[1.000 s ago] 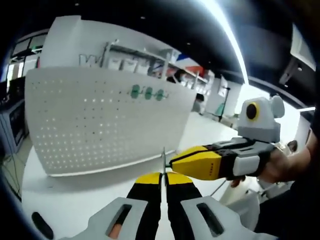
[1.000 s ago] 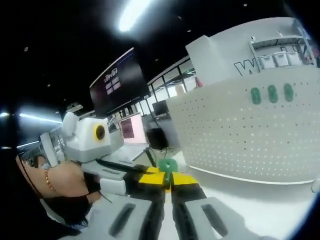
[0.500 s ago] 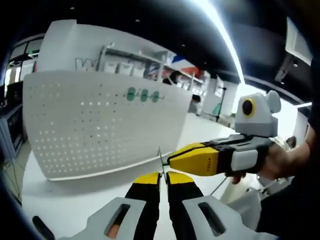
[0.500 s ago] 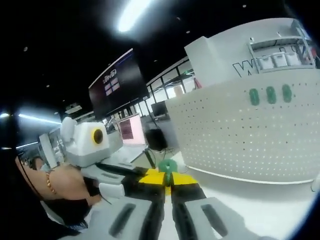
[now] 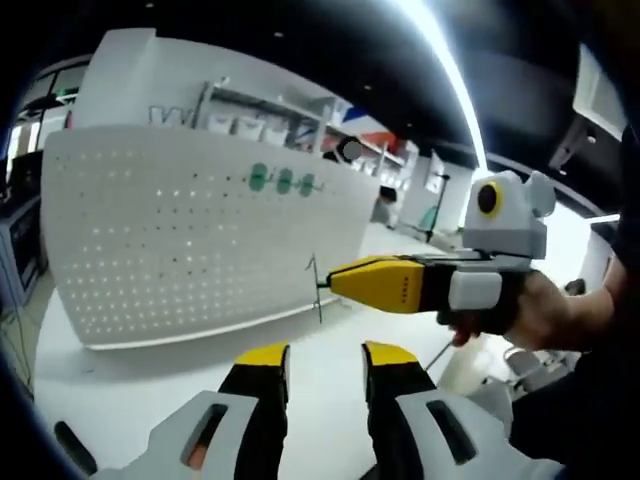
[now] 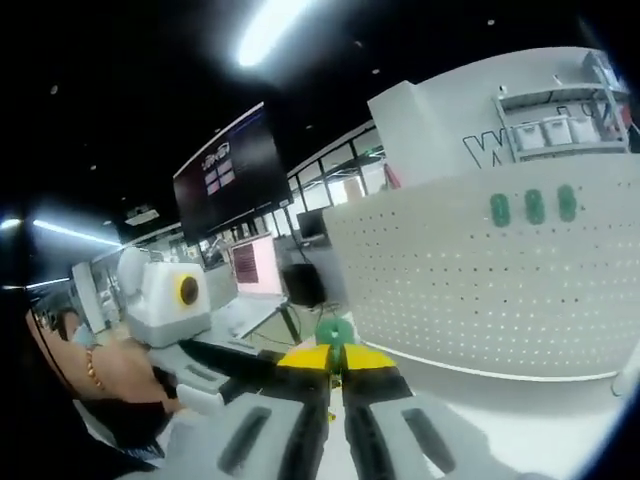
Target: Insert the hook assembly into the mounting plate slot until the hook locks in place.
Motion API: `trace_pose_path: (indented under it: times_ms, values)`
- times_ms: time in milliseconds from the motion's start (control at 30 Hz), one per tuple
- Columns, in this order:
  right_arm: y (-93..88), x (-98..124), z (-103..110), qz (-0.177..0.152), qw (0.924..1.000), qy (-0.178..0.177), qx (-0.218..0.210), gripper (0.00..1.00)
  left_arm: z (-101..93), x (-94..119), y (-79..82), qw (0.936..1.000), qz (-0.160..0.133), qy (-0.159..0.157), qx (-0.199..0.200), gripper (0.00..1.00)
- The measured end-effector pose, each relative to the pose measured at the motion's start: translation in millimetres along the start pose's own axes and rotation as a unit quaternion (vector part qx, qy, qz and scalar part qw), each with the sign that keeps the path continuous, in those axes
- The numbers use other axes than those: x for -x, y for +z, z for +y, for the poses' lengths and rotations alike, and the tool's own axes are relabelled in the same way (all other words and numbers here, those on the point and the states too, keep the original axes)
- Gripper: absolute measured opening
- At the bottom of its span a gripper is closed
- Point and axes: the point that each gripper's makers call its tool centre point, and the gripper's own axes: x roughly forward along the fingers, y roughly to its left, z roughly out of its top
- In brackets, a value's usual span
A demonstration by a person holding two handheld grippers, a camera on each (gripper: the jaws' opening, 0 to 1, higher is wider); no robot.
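The right gripper (image 5: 322, 283) is clamped on 1 thin hook assembly (image 5: 315, 288), held in front of the white mounting plate (image 5: 190, 235) bearing 3 green hooks (image 5: 284, 181). The left gripper (image 5: 325, 362) is released.

Green hook (image 6: 334, 330) half hidden behind tool tips

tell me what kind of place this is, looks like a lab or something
Probably an open-plan lab or demo workspace. A white pegboard stands on a white table, shelving with bins stands behind, and a large dark wall screen hangs above desks with monitors.
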Motion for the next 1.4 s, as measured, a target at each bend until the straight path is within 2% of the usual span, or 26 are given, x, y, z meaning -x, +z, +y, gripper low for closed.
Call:
trace_pose_path:
  times_ms: [100, 200, 300, 400, 533, 600, 667, 767, 933, 1100, 1267, 1333, 1400]
  values:
    - [1.0, 1, -4, -0.002, 1.0, -0.005, 0.002, 0.0, -3.6, -1, -0.2, 1.0, 0.001, -0.007, -0.002, 0.5]
    - [3.1, 3, -7, -0.006, 1.0, -0.006, 0.003, 0.0, -16.3, 3, 11.0, 0.9994, -0.018, -0.029, -0.005, 0.57]
    - [5.2, 4, -8, -0.011, 0.9999, -0.006, 0.01, 0.0, -18.1, 4, 13.5, 0.9995, -0.016, -0.026, -0.01, 0.72]
    - [5.4, 3, -13, -0.011, 0.9998, -0.01, 0.013, 0.0, -16.8, 5, 13.3, 0.9996, -0.015, -0.021, -0.013, 0.83]
    - [7.8, 2, -18, -0.014, 0.9996, -0.015, 0.021, 0.0, -17.7, 7, 14.6, 0.9994, -0.02, -0.027, -0.011, 0.86]
    - [8.6, 1, -21, -0.015, 0.9995, -0.016, 0.025, 0.0, -17.4, 8, 20.7, 0.9989, -0.04, -0.025, 0.002, 0.95]
    - [8.9, 0, -24, -0.014, 0.9991, -0.02, 0.035, 0.0, -17.0, 9, 21.9, 0.9987, -0.044, -0.023, 0.006, 1.0]
    - [11.1, -2, -30, -0.015, 0.9985, -0.027, 0.046, 0.0, -14.9, 9, 20.6, 0.9991, -0.04, -0.017, -0.003, 1.0]
    - [18.8, -6, -48, -0.024, 0.9969, -0.046, 0.059, 0.0, -11.6, 12, 18.2, 0.9993, -0.035, -0.01, 0.005, 1.0]
    - [31.2, -8, -69, -0.039, 0.9947, -0.068, 0.066, 0.0, -9.4, 17, 21.2, 0.9986, -0.047, -0.014, 0.021, 1.0]
    - [45.0, -8, -92, -0.056, 0.9908, -0.095, 0.078, 0.0, -3.9, 21, 22.9, 0.9983, -0.055, -0.004, 0.018, 1.0]
    - [50.6, -6, -102, -0.064, 0.9895, -0.107, 0.072, 0.0, -2.3, 22, 24.3, 0.9965, -0.068, -0.009, 0.047, 1.0]
    - [56.2, -3, -111, -0.074, 0.9883, -0.115, 0.068, 0.0, 1.6, 24, 22.6, 0.9961, -0.071, -0.005, 0.053, 1.0]
